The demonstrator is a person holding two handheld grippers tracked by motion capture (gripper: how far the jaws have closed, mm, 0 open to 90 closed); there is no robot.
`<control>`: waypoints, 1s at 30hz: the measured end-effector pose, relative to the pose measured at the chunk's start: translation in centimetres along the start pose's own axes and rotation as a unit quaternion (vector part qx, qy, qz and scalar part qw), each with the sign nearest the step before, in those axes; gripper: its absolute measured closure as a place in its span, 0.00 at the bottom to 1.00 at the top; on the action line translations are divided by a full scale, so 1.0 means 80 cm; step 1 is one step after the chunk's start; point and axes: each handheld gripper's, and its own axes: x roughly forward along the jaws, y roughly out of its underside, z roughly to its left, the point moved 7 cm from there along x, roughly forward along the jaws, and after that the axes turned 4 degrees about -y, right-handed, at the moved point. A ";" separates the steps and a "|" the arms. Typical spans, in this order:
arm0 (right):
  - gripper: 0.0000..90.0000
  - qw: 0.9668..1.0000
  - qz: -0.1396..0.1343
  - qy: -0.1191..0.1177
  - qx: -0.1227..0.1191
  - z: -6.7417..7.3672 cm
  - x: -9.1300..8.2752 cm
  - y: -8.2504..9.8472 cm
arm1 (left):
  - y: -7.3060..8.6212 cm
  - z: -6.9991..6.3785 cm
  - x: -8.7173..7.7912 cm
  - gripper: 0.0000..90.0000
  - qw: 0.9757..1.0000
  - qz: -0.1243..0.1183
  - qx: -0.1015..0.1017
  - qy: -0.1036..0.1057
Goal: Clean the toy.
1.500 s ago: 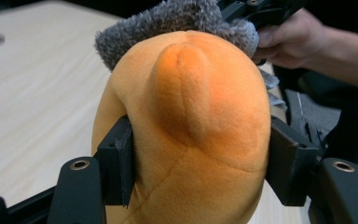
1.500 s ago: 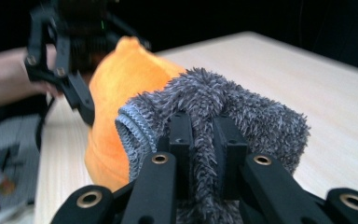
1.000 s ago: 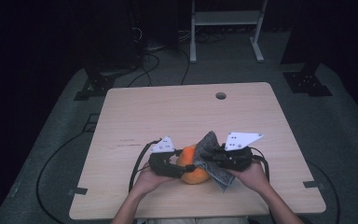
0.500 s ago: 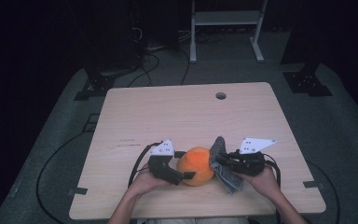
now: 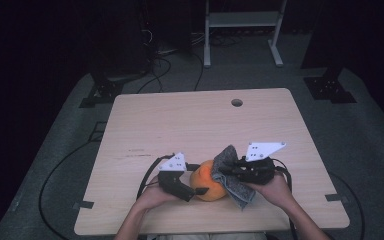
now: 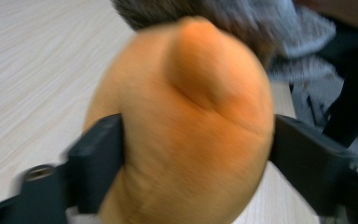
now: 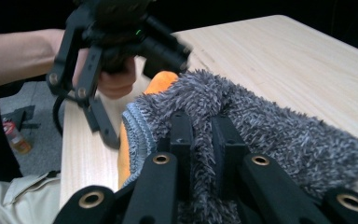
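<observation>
Since a second ago your right gripper (image 5: 228,172) has drawn the grey shaggy cloth (image 7: 261,126), pinched tight in its jaws, off the top of the orange fruit (image 5: 207,180) toward its right side. Your left gripper (image 5: 194,191) jaws have just been opening and now flank the fruit, near the table (image 5: 190,125) edge in front of you. From your right jaws the fruit lies directly left, touching the cloth.

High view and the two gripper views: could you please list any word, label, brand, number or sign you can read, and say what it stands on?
None can be read: the orange fruit, the grey cloth, the table and both grippers bear no legible writing.
A small bottle on the floor: any label too small and blurred to read.
</observation>
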 end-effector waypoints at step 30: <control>0.89 1.000 0.012 -0.007 -0.003 0.001 0.005 -0.002 | 0.009 -0.032 0.014 0.32 0.996 0.007 0.090 0.009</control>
